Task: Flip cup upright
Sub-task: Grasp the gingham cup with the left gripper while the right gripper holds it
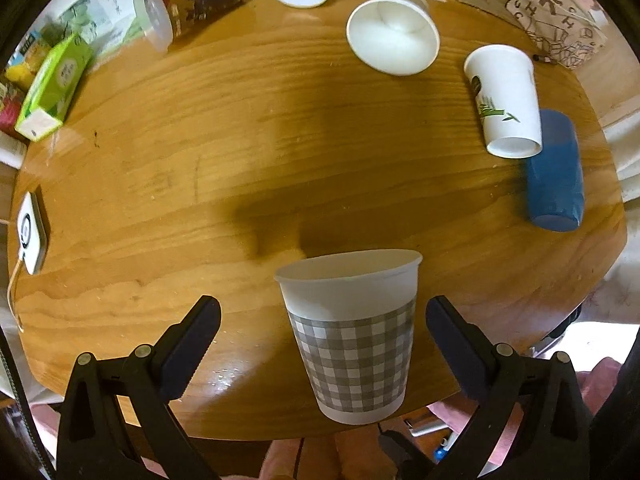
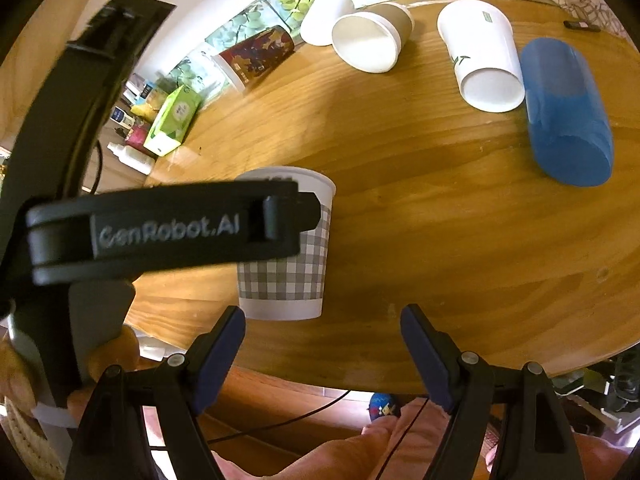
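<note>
The light, easily crushed checked cup (image 1: 352,336) stands upright between the spread left gripper (image 1: 322,320), wanting gentle mid-wall pinching; the right gripper (image 2: 322,326) gapes empty beside it.

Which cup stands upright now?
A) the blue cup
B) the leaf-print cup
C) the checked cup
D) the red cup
C: the checked cup stands rim-up on the table between the open left gripper's fingers, untouched; the blue, leaf-print and red cups lie on their sides.
</note>
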`<state>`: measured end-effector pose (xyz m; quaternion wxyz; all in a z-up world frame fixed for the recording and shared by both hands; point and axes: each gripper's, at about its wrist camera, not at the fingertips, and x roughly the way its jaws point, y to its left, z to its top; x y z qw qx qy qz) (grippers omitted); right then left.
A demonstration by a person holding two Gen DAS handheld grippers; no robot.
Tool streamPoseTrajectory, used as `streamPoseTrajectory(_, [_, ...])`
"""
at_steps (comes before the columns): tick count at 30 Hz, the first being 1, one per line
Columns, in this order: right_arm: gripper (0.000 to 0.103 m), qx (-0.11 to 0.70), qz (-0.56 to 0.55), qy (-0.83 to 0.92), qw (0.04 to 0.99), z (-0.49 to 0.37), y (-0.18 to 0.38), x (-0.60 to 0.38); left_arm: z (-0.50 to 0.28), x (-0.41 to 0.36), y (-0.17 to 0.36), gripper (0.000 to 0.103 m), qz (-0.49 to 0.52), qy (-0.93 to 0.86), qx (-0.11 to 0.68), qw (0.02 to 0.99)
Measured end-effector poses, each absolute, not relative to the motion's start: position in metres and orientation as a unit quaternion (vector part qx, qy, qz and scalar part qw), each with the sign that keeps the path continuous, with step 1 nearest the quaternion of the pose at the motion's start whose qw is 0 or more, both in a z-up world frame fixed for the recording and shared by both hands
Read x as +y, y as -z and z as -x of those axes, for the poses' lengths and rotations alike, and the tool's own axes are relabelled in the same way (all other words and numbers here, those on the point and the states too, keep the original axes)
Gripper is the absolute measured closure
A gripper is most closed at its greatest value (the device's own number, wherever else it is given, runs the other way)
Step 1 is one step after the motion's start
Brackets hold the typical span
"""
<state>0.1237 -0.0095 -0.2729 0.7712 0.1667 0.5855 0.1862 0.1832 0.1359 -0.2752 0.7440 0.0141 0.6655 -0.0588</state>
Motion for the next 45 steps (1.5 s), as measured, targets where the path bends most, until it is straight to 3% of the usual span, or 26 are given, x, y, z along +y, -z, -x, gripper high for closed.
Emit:
streamPoseTrajectory(6, [0.022, 0.588, -0.171, -0.184, 0.769, -0.12, 0.282, -0.011, -0.192, 0.134, 0.282, 0.001, -0.007, 0.057, 0.675, 0.736])
streamPoseTrajectory(13, [0.022, 0.584, -0.166, -0.182, 0.773, -0.121, 0.283, -0.009, -0.201, 0.124, 0.295, 0.013, -0.007, 0.062, 0.698, 0.713])
streamPoseTrajectory(17, [0.022, 0.584, -0.165, -0.184, 0.774, -0.12, 0.283, -0.008, -0.204, 0.122, 0.297, 0.015, -0.002, 0.061, 0.703, 0.709])
streamPoseTrajectory(19, [0.022, 0.583, -0.164, -0.184, 0.774, -0.119, 0.284, -0.007, -0.204, 0.125, 0.298, 0.025, -0.004, 0.062, 0.704, 0.708])
streamPoseTrajectory(22, [0.022, 0.586, -0.166, -0.185, 0.771, -0.119, 0.287, -0.007, -0.209, 0.121, 0.303, 0.031, 0.002, 0.068, 0.712, 0.699])
streamPoseTrajectory(30, [0.022, 0.588, -0.164, -0.188, 0.77, -0.119, 0.29, -0.005, -0.213, 0.123, 0.297, 0.034, 0.004, 0.076, 0.698, 0.712])
streamPoseTrajectory(40, [0.022, 0.584, -0.151, -0.187, 0.776, -0.12, 0.292, 0.0, -0.21, 0.13, 0.265, 0.035, 0.015, 0.091, 0.62, 0.779])
streamPoseTrajectory(45, [0.022, 0.558, -0.125, -0.173, 0.802, -0.119, 0.287, 0.008, -0.192, 0.129, 0.244, 0.035, -0.018, 0.088, 0.522, 0.848])
